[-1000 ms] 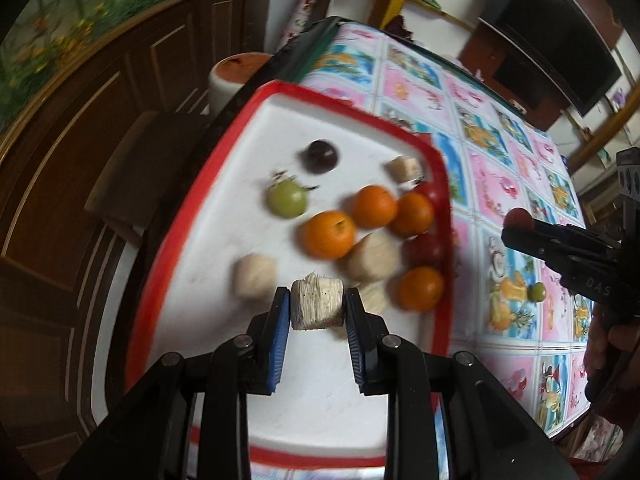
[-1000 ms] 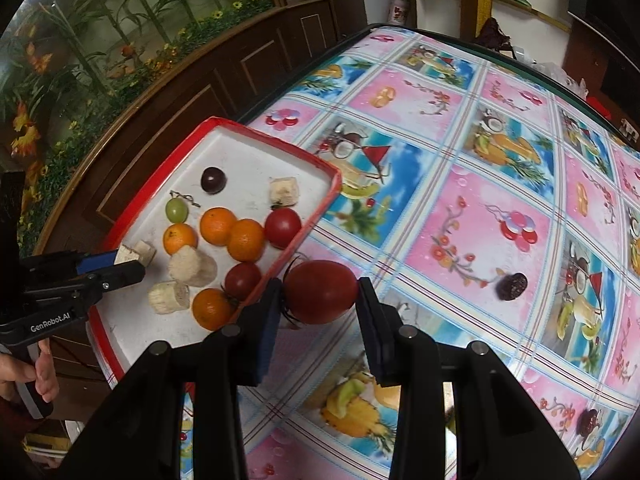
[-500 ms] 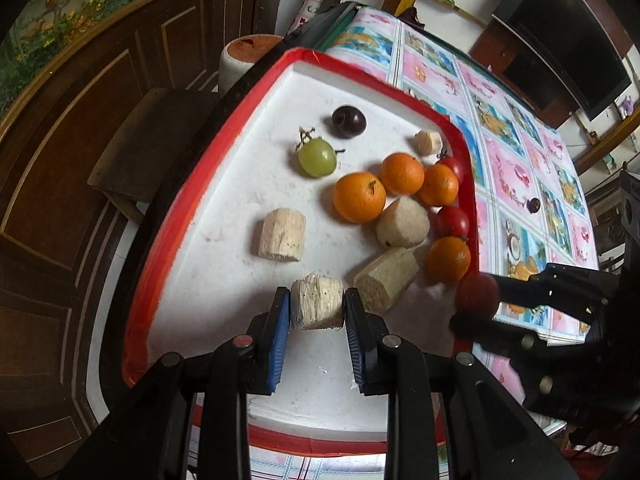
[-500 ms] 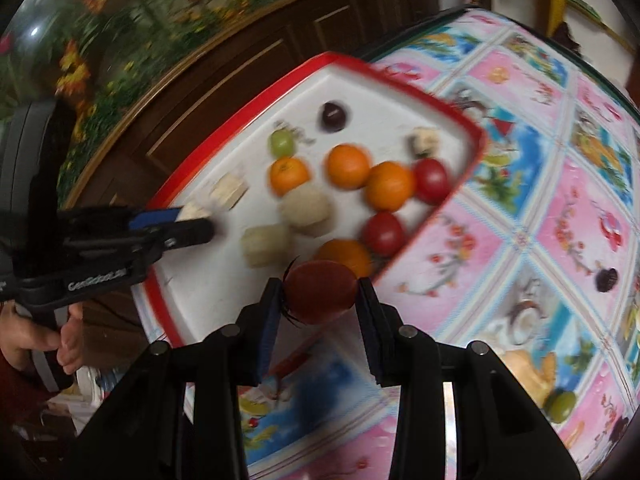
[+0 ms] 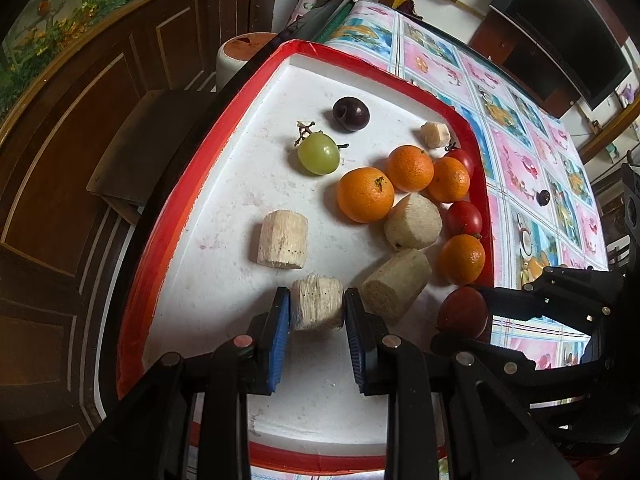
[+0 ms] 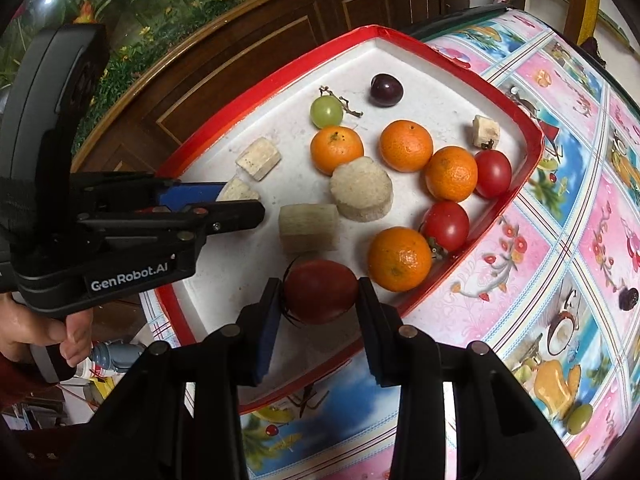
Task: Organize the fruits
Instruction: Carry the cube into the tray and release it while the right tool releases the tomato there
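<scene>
Right now your right tongs (image 6: pixel 318 294) are closed on a soft, thin-skinned tomato (image 6: pixel 320 290) over the tray's (image 5: pixel 400 76) near right corner; squeeze only lightly across its middle. Your left tongs (image 5: pixel 316 308) clamp a light, fibrous sugarcane chunk (image 5: pixel 317 307) just above the tray's near side; it tolerates firmer pressure.

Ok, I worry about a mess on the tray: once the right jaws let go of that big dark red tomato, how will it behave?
The tomato looks round and smooth, so it may roll toward the nearby orange. Its glossy skin suggests soft flesh; a hard squeeze from the right gripper could bruise or split it. The tray rim should probably stop it.
</scene>
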`<act>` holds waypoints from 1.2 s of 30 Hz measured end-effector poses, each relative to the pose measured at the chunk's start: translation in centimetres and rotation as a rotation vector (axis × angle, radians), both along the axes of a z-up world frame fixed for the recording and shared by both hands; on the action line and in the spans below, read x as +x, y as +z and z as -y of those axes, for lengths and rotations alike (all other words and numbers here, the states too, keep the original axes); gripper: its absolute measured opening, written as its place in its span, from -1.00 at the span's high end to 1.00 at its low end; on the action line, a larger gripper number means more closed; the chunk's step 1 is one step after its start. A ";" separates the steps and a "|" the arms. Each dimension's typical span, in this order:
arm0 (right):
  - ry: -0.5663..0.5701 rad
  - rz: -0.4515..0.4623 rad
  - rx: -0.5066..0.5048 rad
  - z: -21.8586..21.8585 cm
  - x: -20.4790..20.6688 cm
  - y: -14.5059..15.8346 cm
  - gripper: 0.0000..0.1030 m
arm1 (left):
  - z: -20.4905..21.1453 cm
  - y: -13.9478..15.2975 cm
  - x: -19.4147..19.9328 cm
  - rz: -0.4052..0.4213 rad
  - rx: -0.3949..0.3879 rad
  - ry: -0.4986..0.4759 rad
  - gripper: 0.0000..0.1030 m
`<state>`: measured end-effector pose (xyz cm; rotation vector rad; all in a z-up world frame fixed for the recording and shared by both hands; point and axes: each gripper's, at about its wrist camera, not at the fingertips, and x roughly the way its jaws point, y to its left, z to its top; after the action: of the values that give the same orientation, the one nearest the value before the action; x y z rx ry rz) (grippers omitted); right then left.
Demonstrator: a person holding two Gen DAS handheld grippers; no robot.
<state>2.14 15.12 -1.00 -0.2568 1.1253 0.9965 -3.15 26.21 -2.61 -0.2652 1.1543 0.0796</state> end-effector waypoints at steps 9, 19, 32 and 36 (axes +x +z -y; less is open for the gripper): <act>0.008 0.006 -0.019 -1.0 -0.4 -0.6 0.23 | 0.1 -0.1 0.4 0.001 0.014 -0.005 0.49; 0.013 0.011 -0.035 -1.9 -0.4 -1.5 0.23 | 0.4 -0.2 0.8 0.005 0.039 -0.017 0.49; 0.025 0.023 -0.041 -2.7 -0.7 -2.0 0.23 | 0.6 -0.2 1.0 0.005 0.044 -0.019 0.49; 0.026 0.022 -0.041 -2.8 -0.6 -2.0 0.23 | 0.6 -0.1 1.0 0.006 0.040 -0.013 0.48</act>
<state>1.57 17.93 -3.02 -0.3159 1.1259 0.9921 -2.18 25.63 -2.72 -0.2223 1.1468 0.0898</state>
